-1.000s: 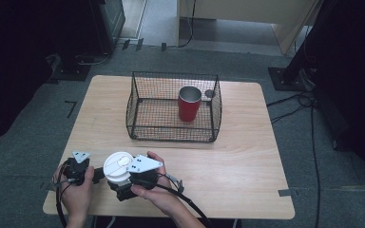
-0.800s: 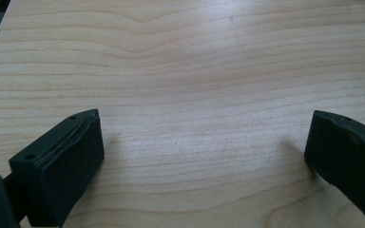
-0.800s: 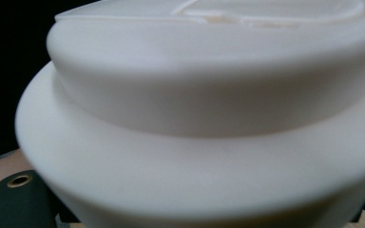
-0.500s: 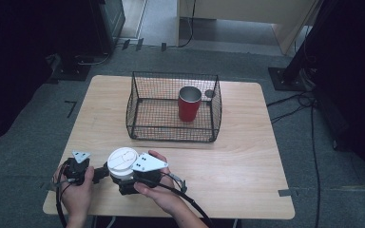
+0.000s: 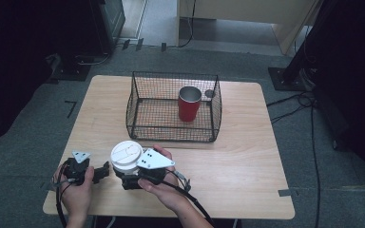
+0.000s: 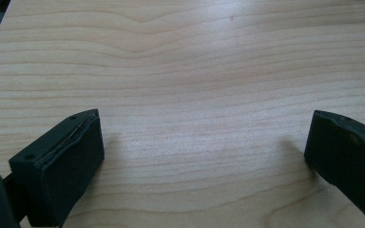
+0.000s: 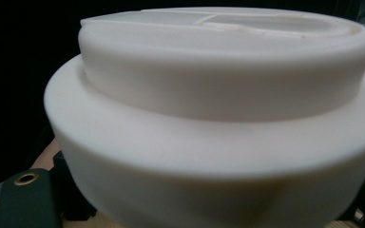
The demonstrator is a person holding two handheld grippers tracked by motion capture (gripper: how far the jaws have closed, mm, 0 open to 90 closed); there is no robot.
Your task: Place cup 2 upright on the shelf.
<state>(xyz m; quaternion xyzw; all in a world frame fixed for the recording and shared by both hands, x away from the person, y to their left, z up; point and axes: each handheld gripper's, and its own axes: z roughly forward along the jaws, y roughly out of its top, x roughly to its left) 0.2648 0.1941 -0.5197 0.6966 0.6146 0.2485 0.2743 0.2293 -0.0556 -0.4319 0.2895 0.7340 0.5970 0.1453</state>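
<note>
A white round lidded cup [image 5: 126,155] sits at the table's near left, raised a little, with my right gripper [image 5: 126,175] shut on it from the right. In the right gripper view the white lid [image 7: 218,95] is very close, and one black jaw shows at the bottom left. My left gripper [image 5: 100,172] rests just left of the cup, held by a hand. Its jaws stand wide open over bare wood, with the fingers [image 6: 62,166] far apart and nothing between them.
A black wire basket [image 5: 173,75] stands at the table's middle back with a red cup [image 5: 189,103] upright inside it. A small round grey thing [image 5: 209,93] sits at the basket's far right wall. Bare wooden table [image 5: 247,161] lies to the right.
My right gripper has carried the white cup a little forward and to the right. The left gripper has stayed put.
</note>
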